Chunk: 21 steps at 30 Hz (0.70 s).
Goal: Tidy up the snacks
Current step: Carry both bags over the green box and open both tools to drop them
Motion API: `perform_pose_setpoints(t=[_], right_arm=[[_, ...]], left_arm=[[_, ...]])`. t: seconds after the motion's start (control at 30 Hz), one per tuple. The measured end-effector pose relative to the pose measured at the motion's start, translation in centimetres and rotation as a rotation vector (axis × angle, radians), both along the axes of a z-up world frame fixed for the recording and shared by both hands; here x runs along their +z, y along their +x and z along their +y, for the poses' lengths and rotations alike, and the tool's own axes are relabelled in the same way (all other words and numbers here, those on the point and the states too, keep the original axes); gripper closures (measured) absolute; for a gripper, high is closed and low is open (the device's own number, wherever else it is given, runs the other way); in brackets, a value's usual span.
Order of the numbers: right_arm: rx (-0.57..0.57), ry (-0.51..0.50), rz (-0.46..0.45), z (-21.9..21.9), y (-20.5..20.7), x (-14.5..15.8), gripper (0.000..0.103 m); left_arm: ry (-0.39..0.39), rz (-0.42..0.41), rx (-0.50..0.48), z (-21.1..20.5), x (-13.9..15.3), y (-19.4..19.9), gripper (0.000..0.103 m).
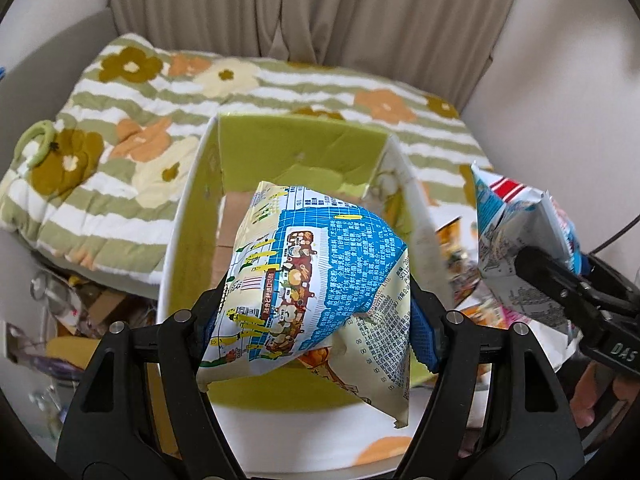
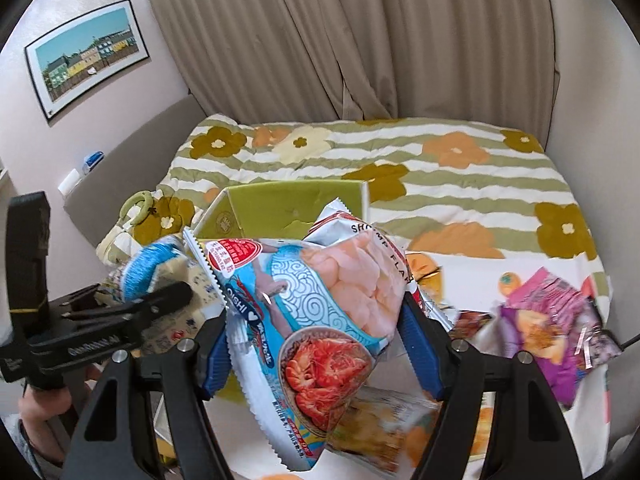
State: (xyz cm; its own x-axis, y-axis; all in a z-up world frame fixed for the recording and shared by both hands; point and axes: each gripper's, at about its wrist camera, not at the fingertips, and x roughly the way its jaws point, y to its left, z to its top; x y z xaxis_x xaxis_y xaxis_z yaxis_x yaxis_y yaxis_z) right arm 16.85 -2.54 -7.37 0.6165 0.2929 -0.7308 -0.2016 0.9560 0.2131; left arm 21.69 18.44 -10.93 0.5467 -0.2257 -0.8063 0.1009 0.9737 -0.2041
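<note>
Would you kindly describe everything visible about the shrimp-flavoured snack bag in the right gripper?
The shrimp-flavoured snack bag is a glossy, crinkled foil-like packet in white and light blue, with serrated sealed edges, a picture of pale pink crackers above a bowl of red shrimp, and a red badge near its top. It looks puffed and unopened. It hangs tilted, pinched at mid-height between the blue pads of the right gripper, in front of the green cardboard box. The left wrist view shows its printed back.

Both wrist views look down, close (sharing the box [image 1: 304,152]).
</note>
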Motion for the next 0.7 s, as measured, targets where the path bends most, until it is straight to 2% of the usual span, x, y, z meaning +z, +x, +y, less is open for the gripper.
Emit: perform_pose_setpoints(t=[0.1, 0.17, 0.23, 0.3, 0.47, 0.7], right_arm=[[-0.018, 0.005, 0.037, 1.7, 1.2, -1.1, 0.034], [-0.027, 0.01, 0.06, 2.5, 1.9, -1.7, 0.034], [-0.03, 0.013, 0.071, 3.0, 2.3, -2.1, 0.034], [-0.03, 0.01, 0.08, 3.5, 2.8, -2.5, 0.034], [-0.027, 0.015, 0.092, 4.1, 3.6, -3.1, 0.034], [0.055, 0.046, 0.1, 4.9, 4.9, -3.8, 0.033]], left_arm=[[-0.001, 0.042, -0.023, 0.7, -2.0, 1.8, 0.033], [0.018, 0.051, -0.043, 0.7, -2.9, 2.5, 0.029], [0.062, 0.058, -0.059, 0.3, -3.6, 3.3, 0.013], [0.082, 0.054, -0.063, -0.1, -3.9, 3.6, 0.006], [0.091, 0.047, -0.051, 0.6, -3.9, 2.9, 0.006], [0.067, 0.074, 0.021, 1.9, -3.6, 1.2, 0.006]])
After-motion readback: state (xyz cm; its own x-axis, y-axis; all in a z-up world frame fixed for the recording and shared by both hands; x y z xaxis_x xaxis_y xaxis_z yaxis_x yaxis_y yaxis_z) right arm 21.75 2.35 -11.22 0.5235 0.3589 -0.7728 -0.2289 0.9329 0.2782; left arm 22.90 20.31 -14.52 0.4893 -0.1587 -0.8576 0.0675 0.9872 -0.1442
